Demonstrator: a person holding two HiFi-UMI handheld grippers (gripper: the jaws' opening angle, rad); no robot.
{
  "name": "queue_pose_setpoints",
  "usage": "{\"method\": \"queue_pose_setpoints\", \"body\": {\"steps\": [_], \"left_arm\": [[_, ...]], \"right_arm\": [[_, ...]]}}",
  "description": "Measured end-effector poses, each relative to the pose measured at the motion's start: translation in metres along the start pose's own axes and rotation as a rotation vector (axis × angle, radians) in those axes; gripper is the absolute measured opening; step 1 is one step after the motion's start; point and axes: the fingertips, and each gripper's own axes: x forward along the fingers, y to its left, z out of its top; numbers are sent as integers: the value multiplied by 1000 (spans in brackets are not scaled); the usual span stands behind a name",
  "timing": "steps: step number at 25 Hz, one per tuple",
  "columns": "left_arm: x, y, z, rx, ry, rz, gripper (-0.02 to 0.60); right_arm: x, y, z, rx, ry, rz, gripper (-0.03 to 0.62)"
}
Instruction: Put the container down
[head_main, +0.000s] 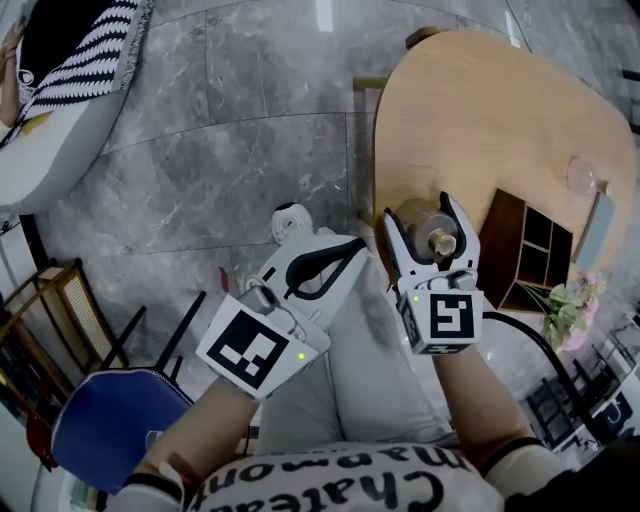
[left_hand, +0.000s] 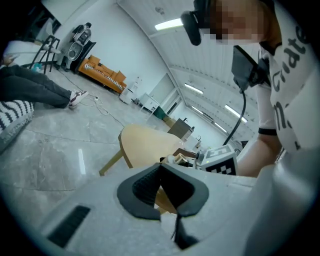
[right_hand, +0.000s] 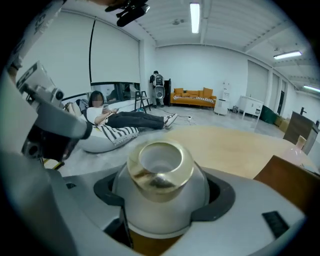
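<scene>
Gold-necked and grey-bodied, the container (right_hand: 157, 172) sits upright between the jaws of the right gripper (head_main: 418, 212). The dark pads press on either side of its round belly, and its open mouth faces up. In the head view it hangs over the near left edge of the pale wooden table (head_main: 480, 110) and does not appear to be resting on it. The left gripper (head_main: 345, 255) is off to the left over the grey stone floor (head_main: 220, 130), with its jaws together and nothing between them.

To set it down well, I would carry the container a little farther onto the table, away from the edge and left of the dark wooden box (head_main: 525, 250). Lower it level until the base sits flat on the wood, and only then spread the jaws. Letting go early or at a tilt could make the rounded body roll.
</scene>
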Motion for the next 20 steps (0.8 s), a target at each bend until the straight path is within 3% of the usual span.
{"method": "queue_pose_setpoints", "body": {"steps": [8,14,20], "left_arm": [[-28,-18,36,18,-5,24,14],[-61,-16,76,36,-18,77,15],[-94,-15,124,110,10,158,15]], "right_arm": [[4,-7,-2,51,36,-74,340],[-1,-9,-22,85,236,-96,341],[-36,-2,-16,147,446,-15,341]]}}
